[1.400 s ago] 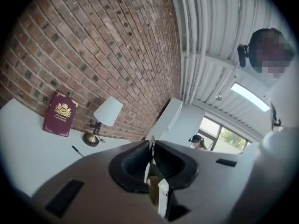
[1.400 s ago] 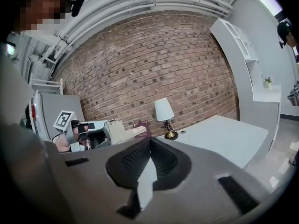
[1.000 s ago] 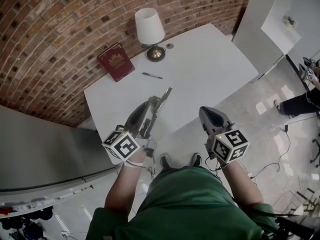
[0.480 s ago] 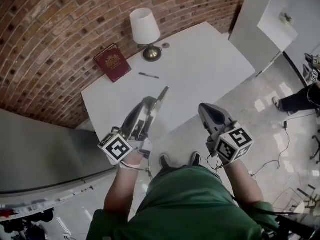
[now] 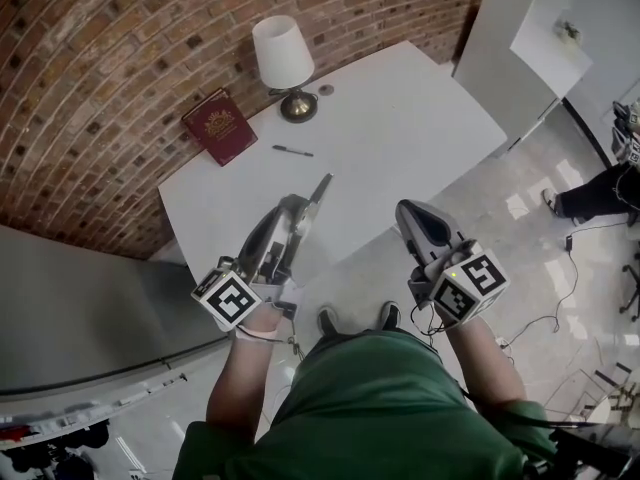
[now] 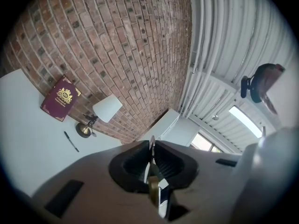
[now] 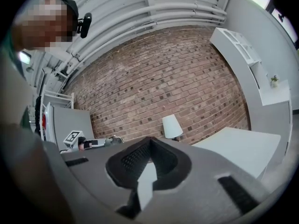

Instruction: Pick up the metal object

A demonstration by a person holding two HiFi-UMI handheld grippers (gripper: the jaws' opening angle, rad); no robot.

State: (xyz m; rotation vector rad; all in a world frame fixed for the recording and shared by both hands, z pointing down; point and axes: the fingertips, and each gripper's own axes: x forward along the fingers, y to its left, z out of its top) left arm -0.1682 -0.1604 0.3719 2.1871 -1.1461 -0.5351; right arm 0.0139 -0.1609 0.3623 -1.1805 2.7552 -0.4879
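A thin, flat metal strip point(image 5: 320, 188) sticks out forward from my left gripper point(image 5: 300, 211), whose jaws are shut on it above the near edge of the white table point(image 5: 400, 128). In the left gripper view, the metal strip point(image 6: 149, 164) stands edge-on between the closed pads, with the left gripper point(image 6: 152, 142) tilted up toward the brick wall. My right gripper point(image 5: 408, 213) hangs off the table's near edge over the floor, shut with nothing in it. In its own view the right gripper point(image 7: 150, 141) shows only a pale gap behind the tips.
On the table stand a white-shaded lamp point(image 5: 282, 58), a red book point(image 5: 219, 125), a black pen point(image 5: 292, 151) and a small round thing point(image 5: 326, 90). A brick wall runs behind. A grey surface point(image 5: 90, 308) lies to the left, a white cabinet point(image 5: 500, 38) to the right.
The head view has drifted a little, so the table sits slightly further left. Both grippers keep their poses, and the left still holds the metal strip.
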